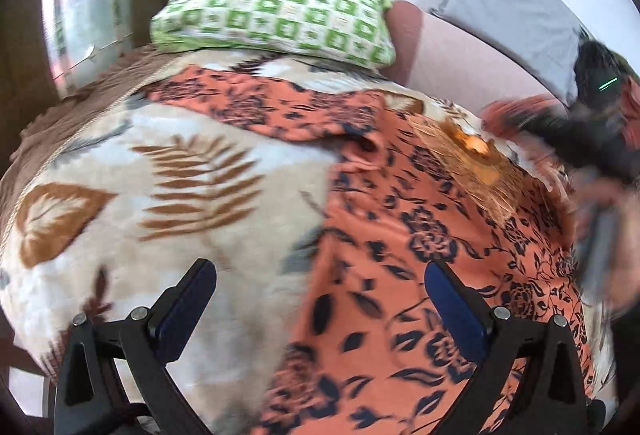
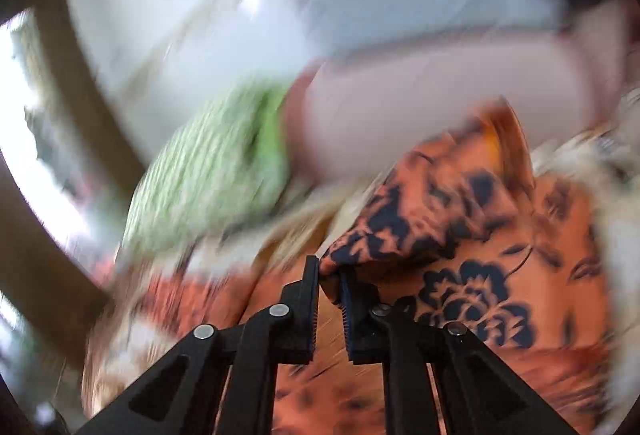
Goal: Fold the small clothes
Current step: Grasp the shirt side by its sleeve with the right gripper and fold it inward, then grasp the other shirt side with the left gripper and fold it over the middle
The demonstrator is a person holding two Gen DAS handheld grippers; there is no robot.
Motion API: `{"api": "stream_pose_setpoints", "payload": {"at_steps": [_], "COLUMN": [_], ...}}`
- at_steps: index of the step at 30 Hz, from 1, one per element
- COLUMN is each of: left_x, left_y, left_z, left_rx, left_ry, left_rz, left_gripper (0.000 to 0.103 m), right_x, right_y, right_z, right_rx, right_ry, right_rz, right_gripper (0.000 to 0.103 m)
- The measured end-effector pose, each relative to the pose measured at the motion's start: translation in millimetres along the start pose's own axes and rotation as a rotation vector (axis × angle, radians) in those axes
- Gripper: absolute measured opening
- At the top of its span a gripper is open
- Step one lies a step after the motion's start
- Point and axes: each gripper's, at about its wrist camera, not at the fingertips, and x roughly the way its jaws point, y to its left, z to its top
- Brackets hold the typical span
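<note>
Our right tool (image 2: 329, 269) pinches a fold of the orange shirt (image 2: 460, 235); our left tool (image 1: 320, 287) hangs wide open and empty over the blanket (image 1: 120, 195).

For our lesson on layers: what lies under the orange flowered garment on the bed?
Under the orange flowered garment lies a cream blanket with brown leaf prints, showing around the garment's left side. What the blanket looks like beneath the cloth, and the bed below it, is covered.

Our orange garment (image 1: 400, 219) with dark navy flowers, spread rumpled across our leaf-print blanket (image 1: 160, 163), one edge lifted
</note>
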Motion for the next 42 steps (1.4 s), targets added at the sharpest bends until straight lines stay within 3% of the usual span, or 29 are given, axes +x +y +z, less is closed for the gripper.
{"api": "stream_pose_setpoints", "payload": {"at_steps": [2, 3, 5, 6, 7, 10, 14, 17, 20, 24, 25, 26, 27, 28, 30, 33, 35, 37, 39, 40, 42], "left_x": [-2.5, -4.5, -7.2, -5.3, -0.5, 14.4, 51.1, 95.5, 144.5, 185.1, 191.2, 194.4, 199.2, 206.9, 203.5, 162.4, 140.8, 143.9, 170.6, 177.4, 164.3], "left_y": [13.7, 19.3, 24.3, 23.1, 18.0, -11.8, -68.2, -107.8, -129.6, -126.7, -122.1, -119.6, -115.4, -109.7, -103.0, -109.6, -111.2, -108.2, -105.3, -102.7, -101.9], "left_z": [0.4, 1.9, 6.2, 10.4, 17.3, 40.9, 73.6, 92.8, 102.4, 106.9, 108.5, 109.0, 109.2, 108.3, 107.9, 106.0, 93.2, 75.4, 64.1, 62.4, 69.1], "left_rx": [-0.035, -0.047, -0.052, -0.048, -0.041, 0.007, 0.082, 0.088, 0.050, -0.045, -0.082, -0.100, -0.120, -0.145, -0.160, -0.076, -0.063, -0.081, -0.075, -0.064, -0.024], "left_ry": [0.010, 0.006, -0.021, -0.022, -0.020, -0.028, -0.013, 0.060, 0.130, 0.180, 0.182, 0.187, 0.202, 0.238, 0.219, 0.076, 0.024, 0.056, 0.147, 0.163, 0.140], "left_rz": [0.005, 0.002, 0.003, -0.005, -0.019, -0.075, -0.144, -0.202, -0.186, -0.140, -0.137, -0.130, -0.121, -0.128, -0.144, -0.136, -0.114, -0.067, -0.015, -0.025, -0.023], "left_gripper": [0.103, 0.103, 0.103, 0.103, 0.103, 0.103, 0.103, 0.103, 0.103, 0.099, 0.087, 0.060, 0.040, 0.002, 0.005, 0.005, 0.005, 0.006, 0.013, 0.013, 0.027], "right_x": [67.0, 76.6, 50.5, 31.2, 12.1, -29.9, -47.6, -61.3, -72.3, -74.5, -75.2, -73.2, -71.9, -72.7, -69.0, -64.9, -66.2, -66.7, -67.5, -69.6, -78.1], "right_y": [8.6, 6.3, 2.5, -4.3, -14.5, -56.5, -115.5, -145.6, -158.7, -160.0, -160.5, -163.7, -167.5, -172.5, -186.0, -201.2, -208.2, -216.7, -221.1, -219.9, -211.6], "right_z": [-31.9, -41.6, -47.5, -45.9, -42.2, -27.0, -22.9, -40.8, -56.8, -66.2, -65.6, -66.6, -67.6, -69.5, -73.2, -76.8, -76.1, -74.3, -71.3, -68.3, -60.8], "right_rx": [-0.045, -0.025, 0.005, 0.030, 0.061, 0.132, 0.241, 0.343, 0.382, 0.350, 0.341, 0.336, 0.344, 0.356, 0.407, 0.460, 0.474, 0.497, 0.508, 0.505, 0.472], "right_ry": [0.251, 0.310, 0.228, 0.192, 0.156, 0.057, 0.045, 0.046, 0.046, 0.059, 0.062, 0.066, 0.067, 0.066, 0.067, 0.076, 0.069, 0.064, 0.070, 0.079, 0.065], "right_rz": [-0.052, -0.068, 0.015, 0.039, 0.063, 0.019, -0.045, -0.021, 0.016, 0.014, 0.014, 0.014, 0.010, 0.003, -0.012, -0.018, -0.034, -0.049, -0.054, -0.063, -0.056], "right_gripper": [0.037, 0.049, 0.060, 0.073, 0.076, 0.084, 0.085, 0.085, 0.085, 0.085, 0.085, 0.085, 0.085, 0.085, 0.085, 0.085, 0.085, 0.085, 0.085, 0.085, 0.085]}}
